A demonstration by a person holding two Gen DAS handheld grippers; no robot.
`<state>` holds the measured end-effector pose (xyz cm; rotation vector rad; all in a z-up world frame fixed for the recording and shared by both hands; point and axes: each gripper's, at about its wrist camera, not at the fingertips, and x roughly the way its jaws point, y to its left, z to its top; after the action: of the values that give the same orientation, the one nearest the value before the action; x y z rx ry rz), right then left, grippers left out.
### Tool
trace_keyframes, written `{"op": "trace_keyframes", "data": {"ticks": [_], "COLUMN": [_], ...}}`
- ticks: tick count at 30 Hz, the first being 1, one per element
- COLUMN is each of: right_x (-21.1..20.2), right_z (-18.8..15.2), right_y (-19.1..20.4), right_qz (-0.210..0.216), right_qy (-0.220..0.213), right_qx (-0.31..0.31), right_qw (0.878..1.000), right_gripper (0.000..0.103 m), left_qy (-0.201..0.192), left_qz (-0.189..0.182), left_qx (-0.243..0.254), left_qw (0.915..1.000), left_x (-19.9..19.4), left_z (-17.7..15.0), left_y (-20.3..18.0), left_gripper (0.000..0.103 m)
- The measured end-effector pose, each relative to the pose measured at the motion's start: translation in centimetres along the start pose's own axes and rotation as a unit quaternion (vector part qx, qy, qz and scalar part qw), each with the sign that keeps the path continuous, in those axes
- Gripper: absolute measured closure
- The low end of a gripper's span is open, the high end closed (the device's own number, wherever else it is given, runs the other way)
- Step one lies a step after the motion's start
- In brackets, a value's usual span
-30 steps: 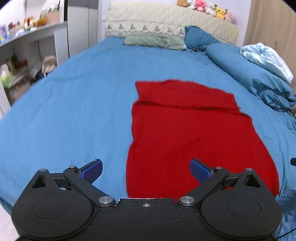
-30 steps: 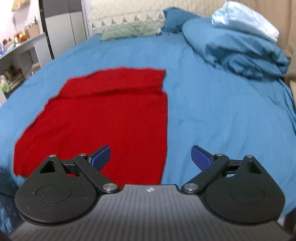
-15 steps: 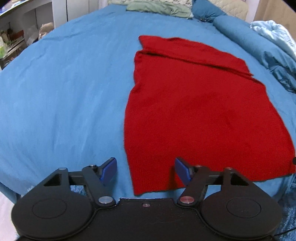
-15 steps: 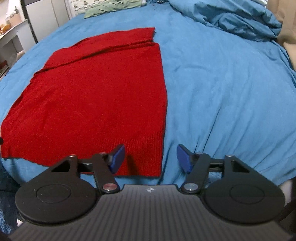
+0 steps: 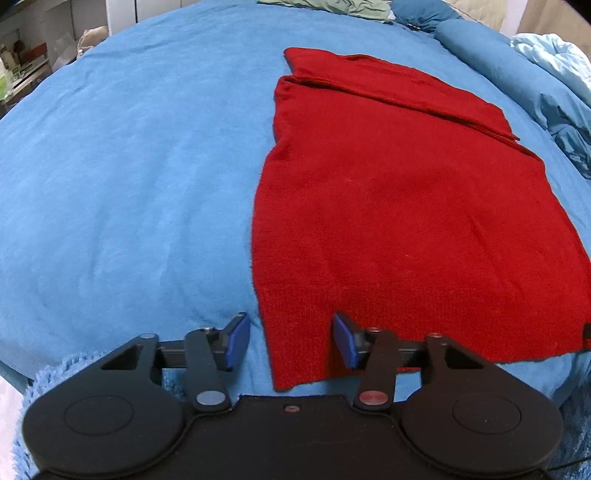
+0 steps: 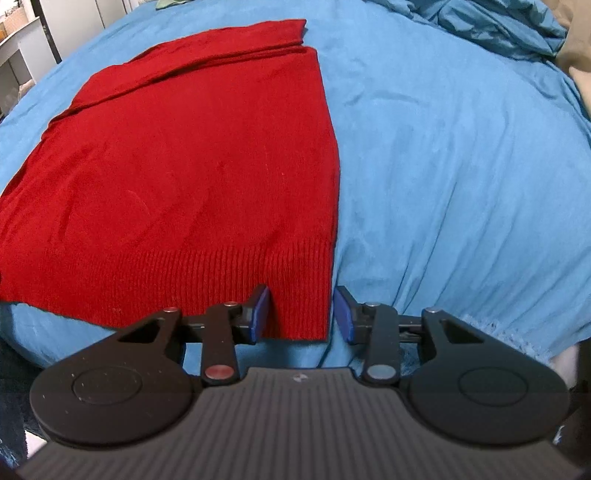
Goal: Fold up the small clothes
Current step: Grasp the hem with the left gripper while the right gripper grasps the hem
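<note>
Wide bed with smooth blue sheet (image 5: 129, 166), flat red knitted garment (image 5: 406, 221) centre right, rumpled blue duvet (image 6: 498, 26) upper right, green cloth (image 5: 332, 5) top edge

No legible text, labels, brands or numbers in either view. Small pale mark on the right tongs' grey ribbed body (image 6: 297, 377); unreadable.

Plain red knit sweater (image 5: 406, 221) with ribbed hem, bright blue bedsheet (image 5: 129, 184), black grippers' blue pads (image 6: 258, 310), pale blue quilt (image 5: 554, 55)
</note>
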<state>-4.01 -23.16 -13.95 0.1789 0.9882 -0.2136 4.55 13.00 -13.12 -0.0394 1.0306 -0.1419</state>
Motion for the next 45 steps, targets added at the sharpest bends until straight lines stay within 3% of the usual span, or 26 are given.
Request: {"op": "trace_keyframes", "data": {"ticks": [4, 7, 10, 20, 30, 34, 38, 42, 45], "right_x": [-0.1, -0.3, -0.7, -4.6, -8.3, -9.6, -9.6, -7.1, -3.1], "right_z": [-0.1, -0.1, -0.1, -0.1, 3.3, 7.4, 15.1, 24.2, 31.2], "right_y": [-0.2, -0.4, -0.6, -1.6, -2.9, -3.1, -3.1, -2.5, -1.5], "right_qz": [0.008, 0.010, 0.013, 0.046, 0.097, 0.121, 0.138, 0.142, 0.130], "right_qy": [0.001, -0.003, -0.010, -0.044, -0.092, -0.127, -0.168, -0.201, -0.210], "right_qx": [0.007, 0.016, 0.023, 0.043, 0.079, 0.089, 0.083, 0.081, 0.080], "right_qw": [1.000, 1.000, 1.000, 0.997, 0.988, 0.980, 0.973, 0.966, 0.966], "right_gripper": [0.063, 0.074, 0.082, 0.083, 0.083, 0.083, 0.084, 0.084, 0.084], "left_qy": [0.001, -0.004, -0.013, -0.066, -0.119, -0.158, -0.195, -0.218, -0.224], "left_qz": [-0.011, -0.009, -0.014, -0.035, -0.067, -0.081, -0.083, -0.068, -0.043], "left_qx": [0.023, 0.034, 0.021, -0.009, -0.045, -0.055, -0.059, -0.065, -0.066], "left_qw": [0.9997, 0.9994, 0.9996, 0.9972, 0.9896, 0.9826, 0.9756, 0.9714, 0.9714], "left_x": [0.0, -0.2, -1.0, -5.8, -9.3, -10.0, -8.8, -4.8, -0.1], "left_z": [-0.2, -0.3, -0.4, 0.3, 5.4, 10.1, 17.8, 26.6, 32.3], "left_y": [-0.6, -1.0, -0.7, -0.7, -0.8, -1.0, -1.9, -3.2, -4.0], "left_gripper": [0.086, 0.095, 0.096, 0.097, 0.098, 0.098, 0.098, 0.098, 0.098]}}
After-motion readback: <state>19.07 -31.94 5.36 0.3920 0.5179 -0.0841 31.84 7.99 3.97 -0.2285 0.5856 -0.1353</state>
